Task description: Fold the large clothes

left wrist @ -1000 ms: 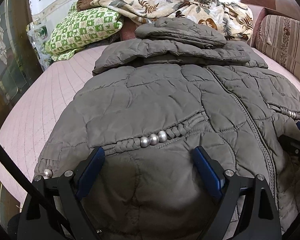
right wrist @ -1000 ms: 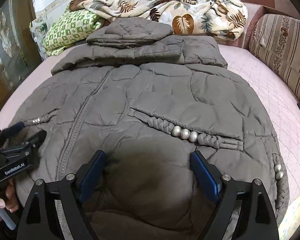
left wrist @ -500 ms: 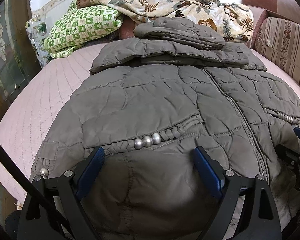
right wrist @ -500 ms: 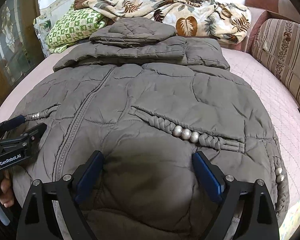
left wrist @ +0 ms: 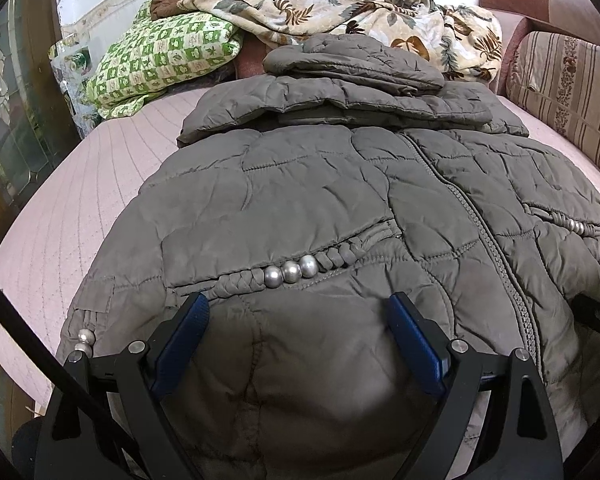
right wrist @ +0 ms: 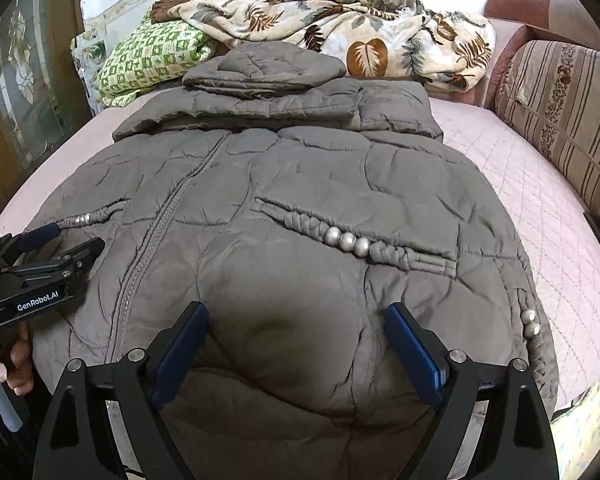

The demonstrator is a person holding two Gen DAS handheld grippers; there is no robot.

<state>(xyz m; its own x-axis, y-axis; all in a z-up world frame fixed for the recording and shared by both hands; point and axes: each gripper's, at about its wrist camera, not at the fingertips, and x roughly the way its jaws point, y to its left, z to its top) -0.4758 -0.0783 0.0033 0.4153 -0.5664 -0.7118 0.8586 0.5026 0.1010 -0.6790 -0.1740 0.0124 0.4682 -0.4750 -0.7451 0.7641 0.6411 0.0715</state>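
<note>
One grey puffer jacket (left wrist: 320, 200) is lying zipped, front up, on a pink quilted bed (left wrist: 80, 200), filling the middle of both views; its hood (left wrist: 352, 60) is folded flat on top at 12 o'clock, sleeves tucked under it. One zipper (left wrist: 488, 232) is running from 12 down toward 5 o'clock in the left view and from 12 toward 7 in the right view.

Two grippers. Left gripper (left wrist: 296, 340) is hovering at 6 o'clock over the hem, its two blue pads spread wide with puffed fabric bulging between them, not pinched. Right gripper (right wrist: 296, 340) is sitting the same way at 6 o'clock in its own view, jaws released, nothing clamped. The left gripper is also showing at 9 o'clock in the right view, a hand (right wrist: 4, 364) wrapped on its handle.

Two braided pocket trims, each carrying three silver beads (left wrist: 291, 271): one at centre in the left view, the other at centre-right in the right view. Two beads more at each side hem, 8 o'clock left view, 4 o'clock right view.

At 12 o'clock: one leaf-print blanket (right wrist: 360, 28). At 10–11: one green checked pillow (left wrist: 160, 56). At 2 o'clock: one striped sofa cushion (right wrist: 560, 96).
</note>
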